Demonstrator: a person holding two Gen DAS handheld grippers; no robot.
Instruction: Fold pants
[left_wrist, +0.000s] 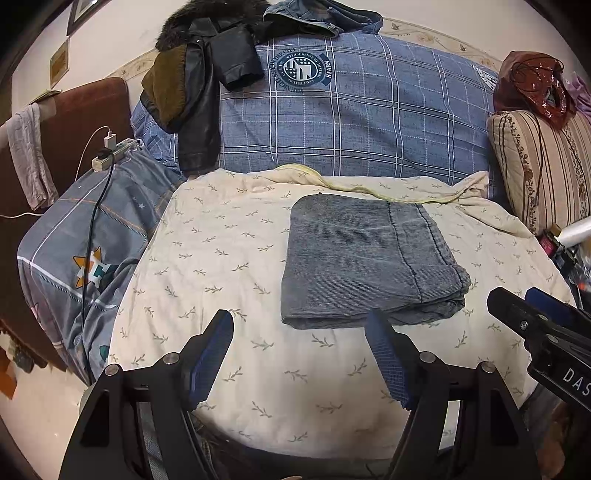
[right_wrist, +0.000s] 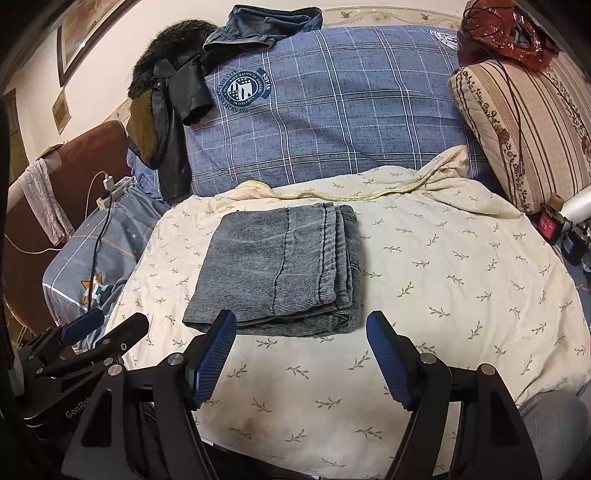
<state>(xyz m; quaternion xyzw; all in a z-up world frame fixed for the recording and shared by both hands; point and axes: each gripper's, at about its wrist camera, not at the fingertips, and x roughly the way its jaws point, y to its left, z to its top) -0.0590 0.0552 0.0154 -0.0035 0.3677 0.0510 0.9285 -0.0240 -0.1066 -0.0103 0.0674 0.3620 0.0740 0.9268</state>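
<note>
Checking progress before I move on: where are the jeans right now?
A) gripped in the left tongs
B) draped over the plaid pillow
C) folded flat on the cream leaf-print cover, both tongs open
C: the jeans lie folded on the cover, clear of both open tongs.

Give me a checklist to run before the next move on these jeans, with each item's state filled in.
1. Jeans folded into a compact stack on the cream quilt: ok.
2. Left tool open and empty, short of the jeans: ok.
3. Right tool open and empty, one finger overlapping the stack's near edge in its view; contact: cannot tell.
4. Layers aligned: not ok, the right edge shows staggered layers in the right wrist view.
5. Quilt around the stack free of other items: ok.
6. Charger cable and power strip lie off to the left, away from both tools: ok.
</note>
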